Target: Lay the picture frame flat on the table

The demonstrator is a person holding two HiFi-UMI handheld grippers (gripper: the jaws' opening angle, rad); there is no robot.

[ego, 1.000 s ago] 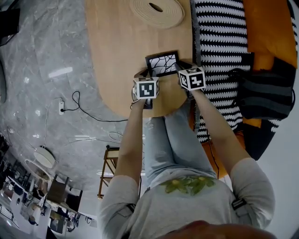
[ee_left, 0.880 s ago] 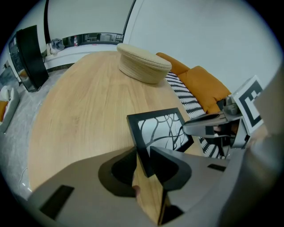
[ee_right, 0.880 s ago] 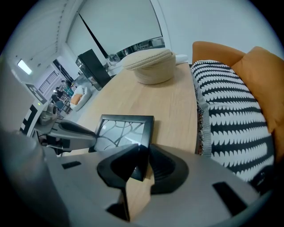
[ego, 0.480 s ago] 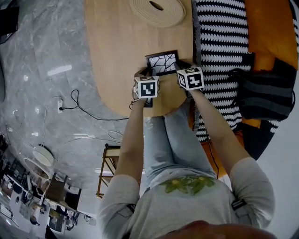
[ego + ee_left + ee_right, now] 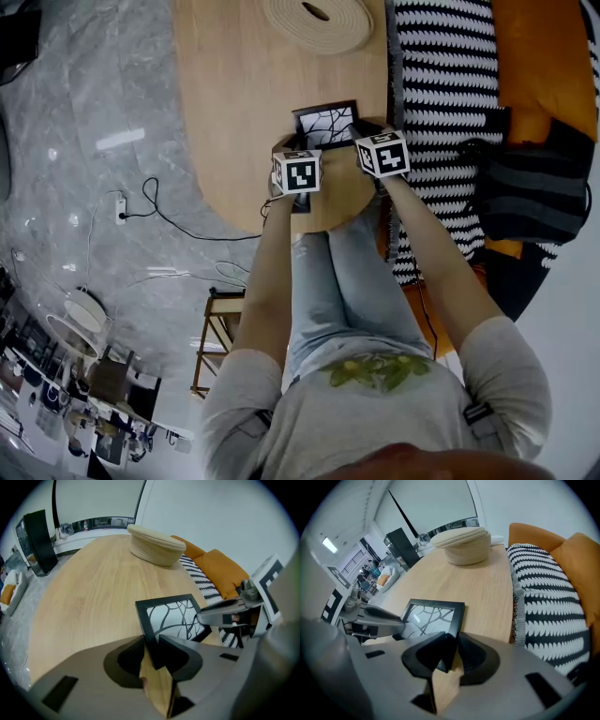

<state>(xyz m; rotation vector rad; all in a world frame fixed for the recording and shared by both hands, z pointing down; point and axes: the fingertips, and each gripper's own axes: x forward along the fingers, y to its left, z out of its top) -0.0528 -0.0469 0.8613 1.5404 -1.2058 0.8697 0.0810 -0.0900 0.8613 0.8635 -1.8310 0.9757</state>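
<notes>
The black picture frame [image 5: 326, 125] with a branch pattern lies flat on the wooden table [image 5: 244, 84], near the front edge. My left gripper [image 5: 298, 145] has its jaws closed on the frame's near left corner [image 5: 152, 641]. My right gripper [image 5: 362, 133] is at the near right corner [image 5: 446, 654]; its jaws are opening, and a sliver of table shows beside the corner between them. In the left gripper view the frame [image 5: 171, 616] has the right gripper's fingers [image 5: 220, 615] at its far side. The right gripper view shows the frame [image 5: 431, 616] and the left gripper's fingers [image 5: 379, 616].
A coiled woven basket [image 5: 314, 21] stands at the far end of the table. A black-and-white striped cushion [image 5: 441, 84] and an orange sofa [image 5: 534, 56] run along the table's right side. A cable [image 5: 159, 220] lies on the grey floor to the left.
Both grippers have shifted slightly toward the frame's near edge. The frame has stayed flat in the same place.
</notes>
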